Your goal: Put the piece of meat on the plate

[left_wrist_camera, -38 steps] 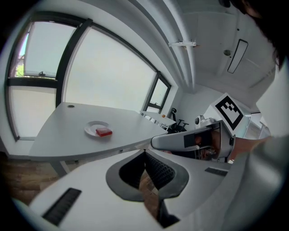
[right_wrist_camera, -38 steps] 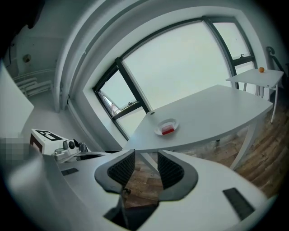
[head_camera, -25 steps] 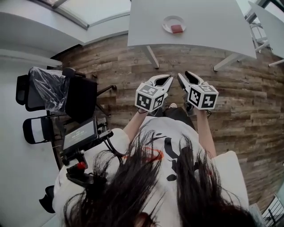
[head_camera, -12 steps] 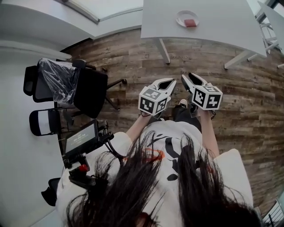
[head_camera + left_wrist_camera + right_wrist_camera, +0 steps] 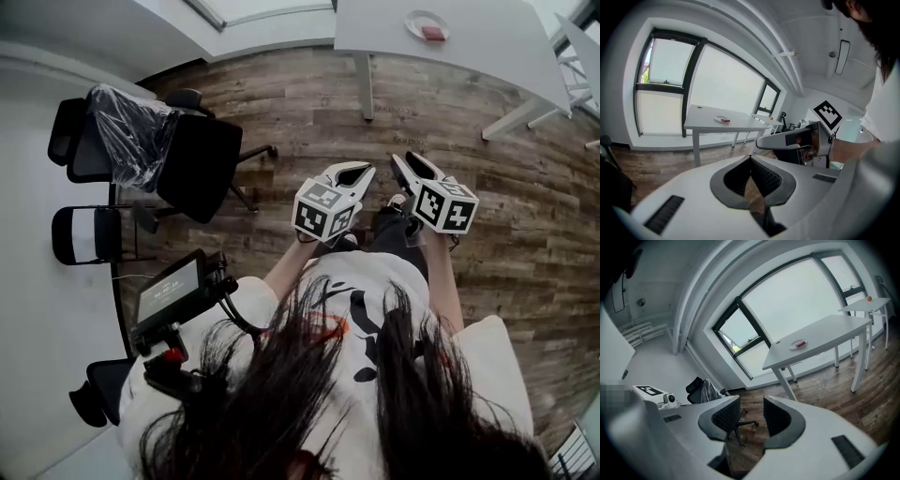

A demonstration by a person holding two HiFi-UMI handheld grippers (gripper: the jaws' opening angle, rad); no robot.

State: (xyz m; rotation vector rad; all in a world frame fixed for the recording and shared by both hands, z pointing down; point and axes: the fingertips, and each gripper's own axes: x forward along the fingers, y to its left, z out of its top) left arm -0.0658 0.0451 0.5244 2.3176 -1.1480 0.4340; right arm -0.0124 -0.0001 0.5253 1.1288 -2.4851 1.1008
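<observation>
A red piece of meat lies on a white plate on the white table, far off at the top right of the head view. Both gripper views show the plate on that distant table, with the meat on it. Held side by side in front of the person's body over the wooden floor, my left gripper is shut with its tips touching. My right gripper is closed down to a narrow slit. Neither holds anything.
Black office chairs, one wrapped in plastic, stand at the left beside another chair. A small monitor rig hangs at the person's left side. A second small table stands to the right of the first.
In the head view the table with the plate has drifted up and to the right and grown smaller. The chairs at the left have come further into view. Both grippers stay in front of the body.
</observation>
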